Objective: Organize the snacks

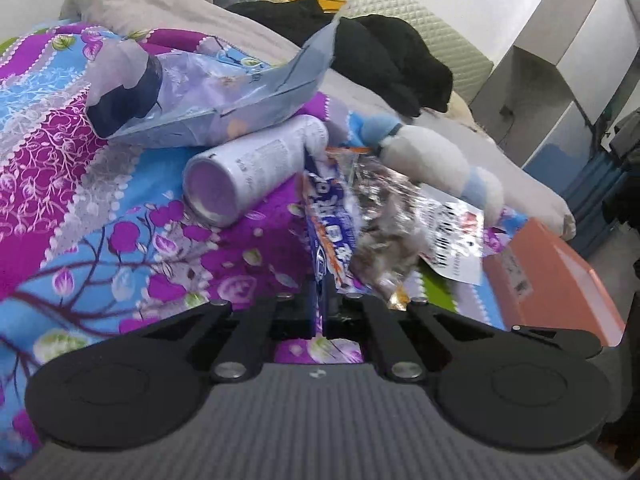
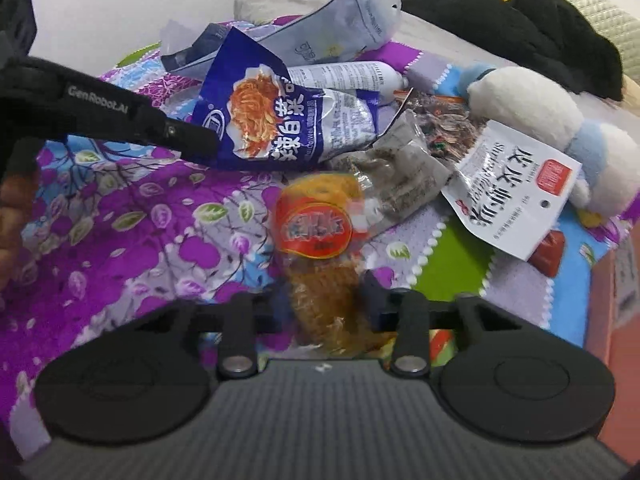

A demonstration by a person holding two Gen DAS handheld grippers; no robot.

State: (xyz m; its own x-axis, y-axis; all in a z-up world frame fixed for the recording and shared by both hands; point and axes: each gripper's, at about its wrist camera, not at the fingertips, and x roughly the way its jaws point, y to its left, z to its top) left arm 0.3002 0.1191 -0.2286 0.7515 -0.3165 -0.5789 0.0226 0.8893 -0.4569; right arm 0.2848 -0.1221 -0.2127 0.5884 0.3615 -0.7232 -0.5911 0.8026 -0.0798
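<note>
My left gripper (image 1: 319, 292) is shut on the near edge of a blue noodle-picture snack packet (image 1: 328, 232), which I see edge-on. In the right wrist view that gripper (image 2: 212, 140) comes in from the left, pinching the blue packet (image 2: 288, 120) by its corner and holding it above the bed. My right gripper (image 2: 326, 304) is shut on an orange and yellow snack packet (image 2: 316, 232), blurred, with its lower end squeezed between the fingers. Both packets hang over the floral blanket (image 2: 120, 240).
On the blanket lie a white can (image 1: 248, 168), a pale blue pouch (image 1: 208, 92), a clear bag of dark seeds (image 2: 400, 176), a white labelled packet (image 2: 516, 184) and a white-and-blue plush toy (image 2: 532, 112). An orange box (image 1: 560, 280) sits at right, black clothes (image 1: 384, 52) behind.
</note>
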